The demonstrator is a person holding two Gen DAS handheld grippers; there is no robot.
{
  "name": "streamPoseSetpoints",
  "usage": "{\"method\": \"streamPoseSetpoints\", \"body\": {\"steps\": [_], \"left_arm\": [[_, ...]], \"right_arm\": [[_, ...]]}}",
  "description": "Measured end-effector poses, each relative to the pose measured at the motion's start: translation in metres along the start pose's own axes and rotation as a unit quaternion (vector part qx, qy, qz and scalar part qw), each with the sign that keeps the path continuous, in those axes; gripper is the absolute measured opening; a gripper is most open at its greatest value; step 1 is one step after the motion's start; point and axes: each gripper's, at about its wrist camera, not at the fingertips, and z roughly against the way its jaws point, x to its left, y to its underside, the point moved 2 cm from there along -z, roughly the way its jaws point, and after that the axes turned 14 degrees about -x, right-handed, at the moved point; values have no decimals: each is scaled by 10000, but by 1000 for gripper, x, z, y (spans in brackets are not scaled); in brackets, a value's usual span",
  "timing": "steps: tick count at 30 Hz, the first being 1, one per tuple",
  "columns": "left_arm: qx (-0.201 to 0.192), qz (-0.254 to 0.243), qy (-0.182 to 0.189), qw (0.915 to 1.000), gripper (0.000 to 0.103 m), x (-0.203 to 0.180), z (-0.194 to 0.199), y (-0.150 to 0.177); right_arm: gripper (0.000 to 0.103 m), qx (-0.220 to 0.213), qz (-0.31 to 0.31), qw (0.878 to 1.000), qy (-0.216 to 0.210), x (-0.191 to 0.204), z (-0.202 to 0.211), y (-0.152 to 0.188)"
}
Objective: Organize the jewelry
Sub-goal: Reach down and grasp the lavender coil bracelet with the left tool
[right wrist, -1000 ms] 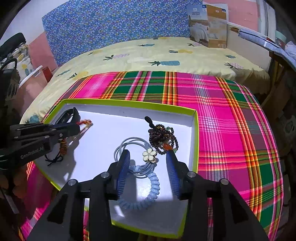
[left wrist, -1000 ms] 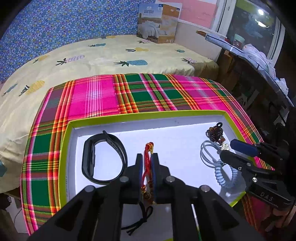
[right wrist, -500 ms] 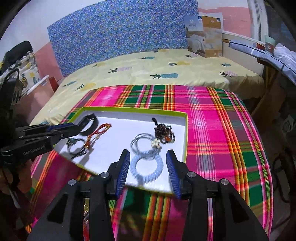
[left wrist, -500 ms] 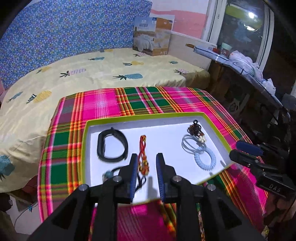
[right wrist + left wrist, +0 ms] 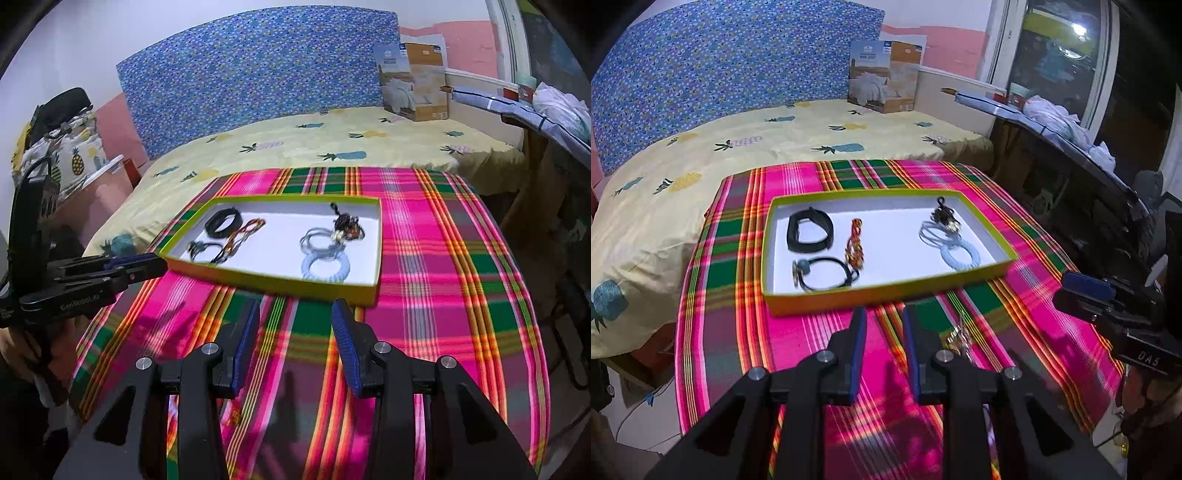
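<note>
Tray (image 5: 993, 242): your green-rimmed, white-floored tray lies flat on the plaid tabletop (image 5: 746, 347), at 12 o'clock from both grippers.
Black band (image 5: 809, 235): in the tray, toward 10 o'clock of its floor.
Red-and-gold braided cord (image 5: 854, 246): just beside the band, at its 3 o'clock.
Black cord bracelet (image 5: 822, 274): at 6 o'clock from the band, its loose end touching the braided cord.
Pale blue coil ties (image 5: 951, 245): toward 3 o'clock of the tray floor (blurred).
Dark bead bracelet (image 5: 943, 214): at 12 o'clock from the coil ties, touching them.
Left gripper (image 5: 884, 321): your fingers (image 5: 858, 332) stand apart over bare cloth, short of the tray; nothing between them.
Right gripper (image 5: 293, 314): fingers (image 5: 341, 325) parted wider, empty, over the tabletop at 6 o'clock from the tray.
Bed (image 5: 701, 155): pineapple sheet, beyond the tabletop.
</note>
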Motion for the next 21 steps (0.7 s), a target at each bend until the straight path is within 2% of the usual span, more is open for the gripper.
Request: {"method": "streamPoseSetpoints", "body": {"steps": [10,21], "left_arm": [[33,57,156,9999,21,-15,26,25],[151,-16,284,9995,21,-30,34,44]], "right_arm": [[42,111,3,9998,-150,15,22,28],[38,113,-4,9998,-159,20,29,36]]}}
